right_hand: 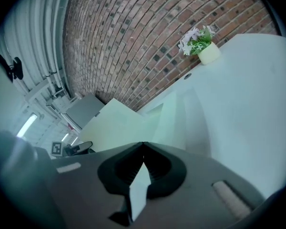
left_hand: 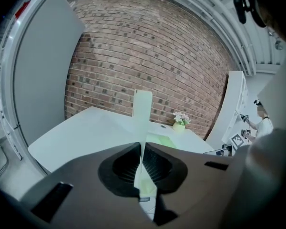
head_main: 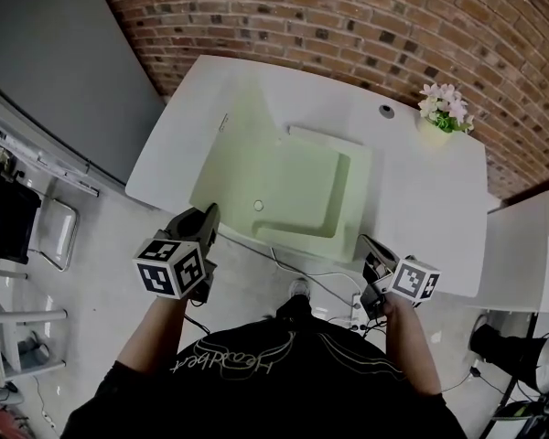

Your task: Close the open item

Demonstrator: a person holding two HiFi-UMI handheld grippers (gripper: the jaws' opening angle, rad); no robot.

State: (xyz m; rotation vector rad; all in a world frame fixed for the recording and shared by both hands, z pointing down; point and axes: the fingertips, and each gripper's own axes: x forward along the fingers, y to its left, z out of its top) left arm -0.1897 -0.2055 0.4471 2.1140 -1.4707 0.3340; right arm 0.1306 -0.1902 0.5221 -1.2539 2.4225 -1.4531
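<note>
Both jaw pairs clamp the near flap (left_hand: 142, 109) of the open pale green box (head_main: 247, 167); your left gripper (head_main: 209, 216) and right gripper (head_main: 367, 243) take opposite ends, likely to fold it evenly.

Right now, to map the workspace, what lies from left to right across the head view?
Metal chair → left gripper → open green box → right gripper → second white table.
</note>
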